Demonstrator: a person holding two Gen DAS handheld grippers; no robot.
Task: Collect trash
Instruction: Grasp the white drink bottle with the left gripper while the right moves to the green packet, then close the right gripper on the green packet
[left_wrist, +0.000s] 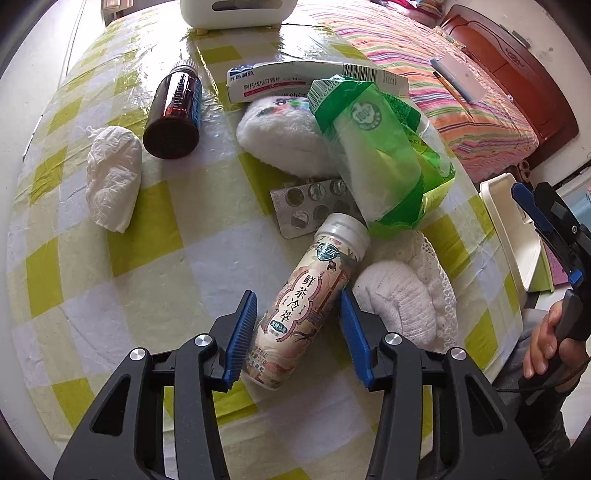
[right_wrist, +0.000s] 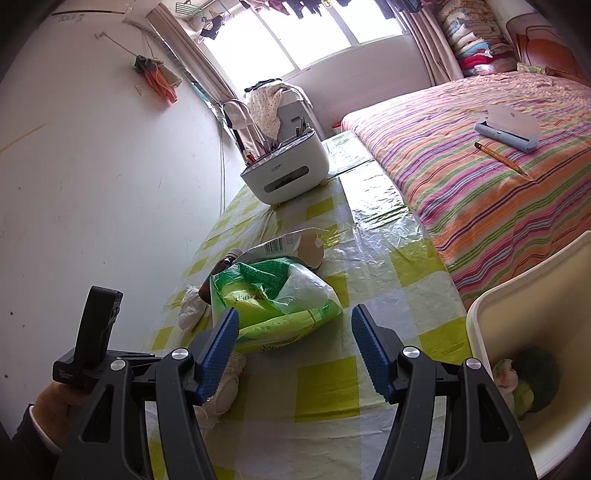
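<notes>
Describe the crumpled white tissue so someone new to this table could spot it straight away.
On the green-and-white checked table, look at the side away from the striped bed. The tissue lies alone beside the dark brown bottle: a wrinkled white wad, papery, unlike the fluffy cloths.

A tablecloth (left_wrist: 147, 258) in yellow-green and white checks fills most of the left wrist view, with a dark brown bottle (left_wrist: 173, 114) and a crumpled white tissue (left_wrist: 112, 177) at upper left. At centre lie a green and clear plastic bag (left_wrist: 388, 155) and a cream tea bottle (left_wrist: 306, 302) printed with dark characters. At upper right, a bedspread (left_wrist: 443, 92) is striped in pink, orange, green and purple.
</notes>
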